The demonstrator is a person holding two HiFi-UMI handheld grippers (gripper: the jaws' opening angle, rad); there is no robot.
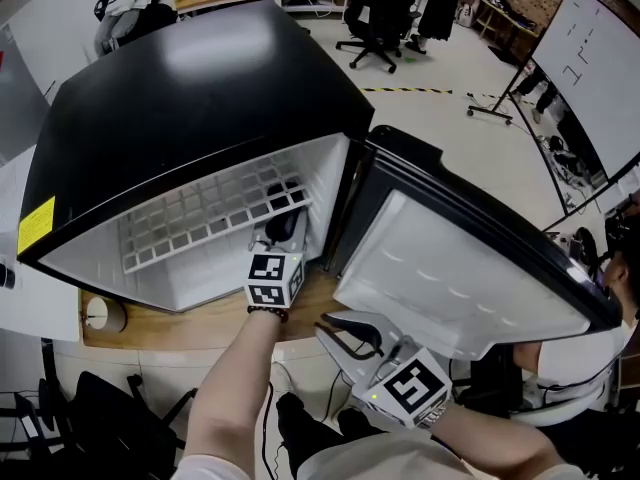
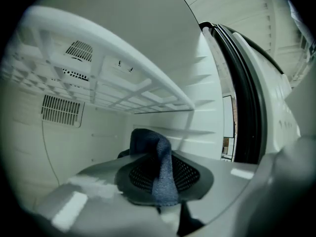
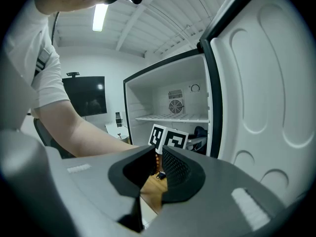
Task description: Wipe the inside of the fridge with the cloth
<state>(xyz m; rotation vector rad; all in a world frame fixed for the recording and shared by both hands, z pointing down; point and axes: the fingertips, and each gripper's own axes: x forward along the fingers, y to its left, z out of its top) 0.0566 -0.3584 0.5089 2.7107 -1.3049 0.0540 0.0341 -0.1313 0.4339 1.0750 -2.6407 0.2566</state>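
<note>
Left gripper view, left hand-held gripper (image 2: 165, 181) clamping cloth (image 2: 148, 141), right hand-held gripper (image 3: 159, 155) closed, empty.

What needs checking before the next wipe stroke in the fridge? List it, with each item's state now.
1. Cloth gripped: ok. The left tongs are closed on it, and a fold hangs out over the front.
2. Left tongs inside the fridge: ok. They are in the compartment under the shelf.
3. Door open enough: ok. It is swung wide, clear of the arm.
4. Right tongs out of the way: ok. They are shut, empty and outside the fridge beside the door.
5. Cloth touching a wall or the floor of the fridge: cannot tell.
</note>
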